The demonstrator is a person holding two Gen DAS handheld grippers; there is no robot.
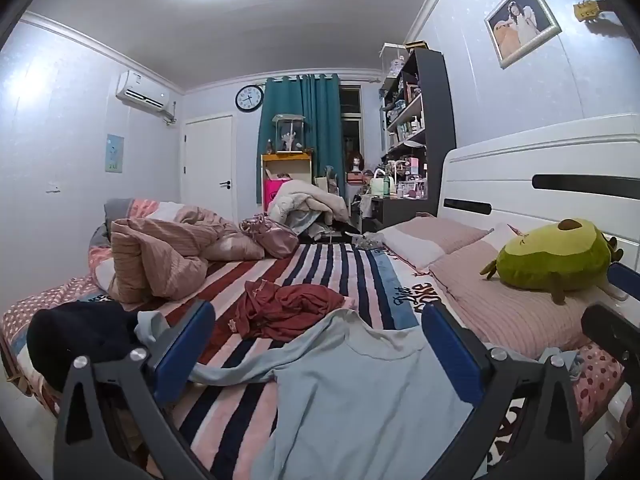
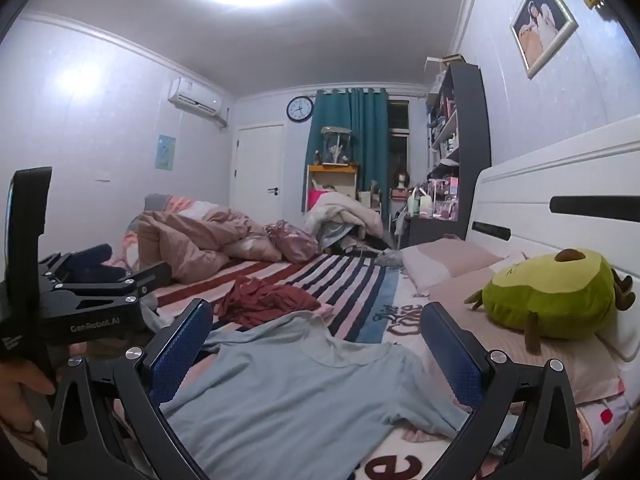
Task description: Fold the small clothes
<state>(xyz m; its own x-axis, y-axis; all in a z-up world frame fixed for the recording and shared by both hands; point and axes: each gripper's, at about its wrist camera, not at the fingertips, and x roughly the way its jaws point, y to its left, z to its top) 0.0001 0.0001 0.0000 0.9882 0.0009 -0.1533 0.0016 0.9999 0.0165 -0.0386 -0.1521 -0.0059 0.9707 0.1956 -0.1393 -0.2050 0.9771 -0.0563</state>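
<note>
A pale blue long-sleeved top (image 1: 360,392) lies spread flat on the striped bed, neck end away from me; it also shows in the right wrist view (image 2: 304,384). My left gripper (image 1: 316,344) is open and empty, hovering over the top's near part, one blue pad on each side. My right gripper (image 2: 316,344) is open and empty above the same top. The left gripper's body (image 2: 88,292) shows at the left of the right wrist view. A crumpled dark red garment (image 1: 288,308) lies just beyond the top. A dark navy garment (image 1: 80,332) lies at the left bed edge.
A green avocado plush (image 1: 556,256) sits on pink pillows (image 1: 512,312) by the white headboard (image 1: 540,184) on the right. A bunched pink duvet (image 1: 160,252) lies at the far left of the striped blanket (image 1: 320,264). Shelves and clutter stand beyond the bed.
</note>
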